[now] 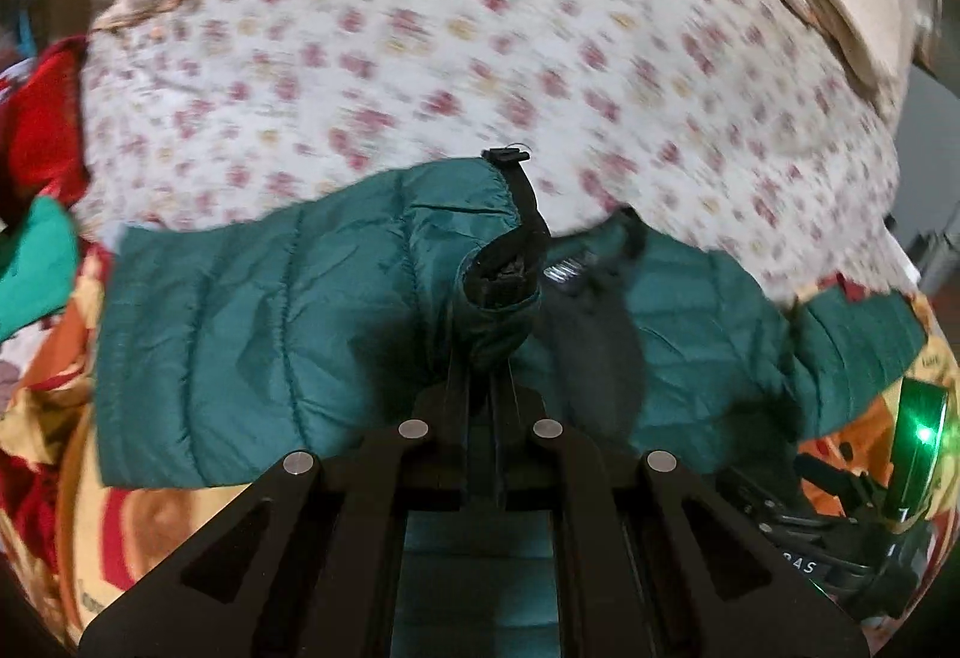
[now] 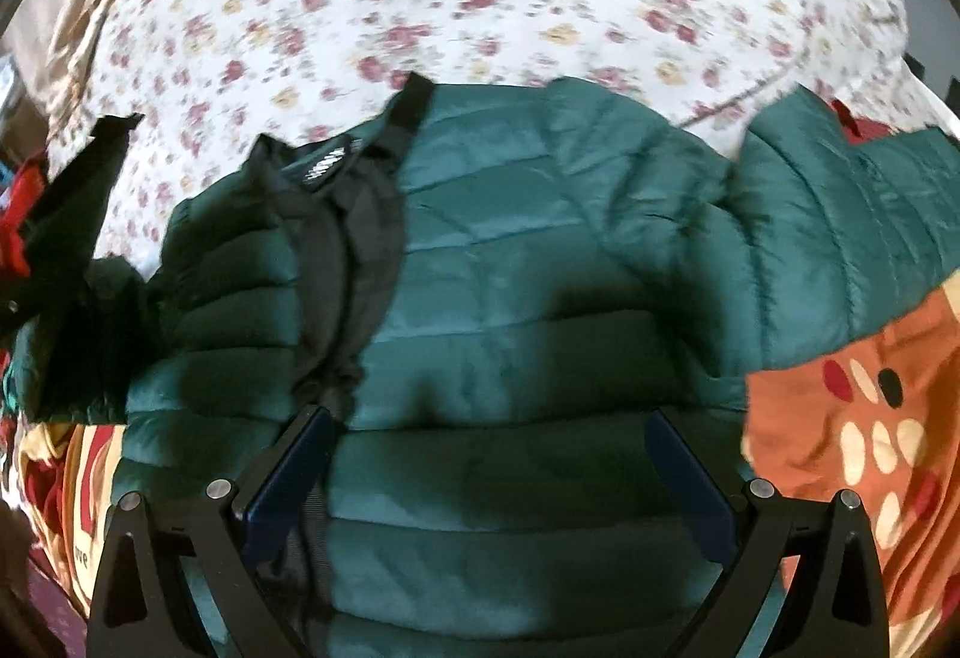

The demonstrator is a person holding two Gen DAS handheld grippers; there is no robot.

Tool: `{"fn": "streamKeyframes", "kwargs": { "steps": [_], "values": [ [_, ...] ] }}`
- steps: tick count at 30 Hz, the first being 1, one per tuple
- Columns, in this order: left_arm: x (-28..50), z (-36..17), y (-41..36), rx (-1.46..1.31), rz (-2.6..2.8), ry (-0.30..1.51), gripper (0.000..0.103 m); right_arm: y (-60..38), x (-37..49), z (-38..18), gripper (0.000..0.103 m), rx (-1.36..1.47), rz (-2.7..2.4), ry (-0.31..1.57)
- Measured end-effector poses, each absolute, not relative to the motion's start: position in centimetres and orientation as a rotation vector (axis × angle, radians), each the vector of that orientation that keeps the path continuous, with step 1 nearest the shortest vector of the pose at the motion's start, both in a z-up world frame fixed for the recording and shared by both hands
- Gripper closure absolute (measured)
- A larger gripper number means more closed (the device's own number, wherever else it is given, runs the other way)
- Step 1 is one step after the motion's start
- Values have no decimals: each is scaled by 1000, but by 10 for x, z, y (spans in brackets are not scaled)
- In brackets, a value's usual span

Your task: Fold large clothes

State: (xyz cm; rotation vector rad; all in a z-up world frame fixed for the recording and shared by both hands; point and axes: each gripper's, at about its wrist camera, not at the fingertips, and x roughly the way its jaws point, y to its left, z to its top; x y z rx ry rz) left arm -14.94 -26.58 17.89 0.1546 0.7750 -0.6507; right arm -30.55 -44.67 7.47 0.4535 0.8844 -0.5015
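Teal quilted jacket [image 2: 540, 262], neck label unreadable, pinched in left hand-held gripper [image 1: 501, 292]; right hand-held gripper [image 2: 489, 454] released.

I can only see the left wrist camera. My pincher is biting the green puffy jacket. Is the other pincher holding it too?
Observer: No. In the right wrist view the right gripper is open, with its fingers spread wide above the jacket.
Operator: What's next to the jacket over there?
Observer: An orange cloth with pale, red and black oval spots lies at the jacket's right edge.
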Motion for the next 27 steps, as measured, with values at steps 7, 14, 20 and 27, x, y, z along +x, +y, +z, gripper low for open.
{"fn": "streamKeyframes", "kwargs": {
  "steps": [7,14,20,27],
  "values": [
    [-176,139,-325,238,-716,824,99,-476,-326,65,0,501,-523,891],
    [-184,91,-351,291,-724,913,95,-495,-340,56,0,537,-550,905],
    [-182,89,-330,190,-785,985,48,-494,-343,58,0,542,-549,908],
    [-186,143,-259,154,-753,899,37,-473,-325,72,0,543,-460,891]
  ]
}}
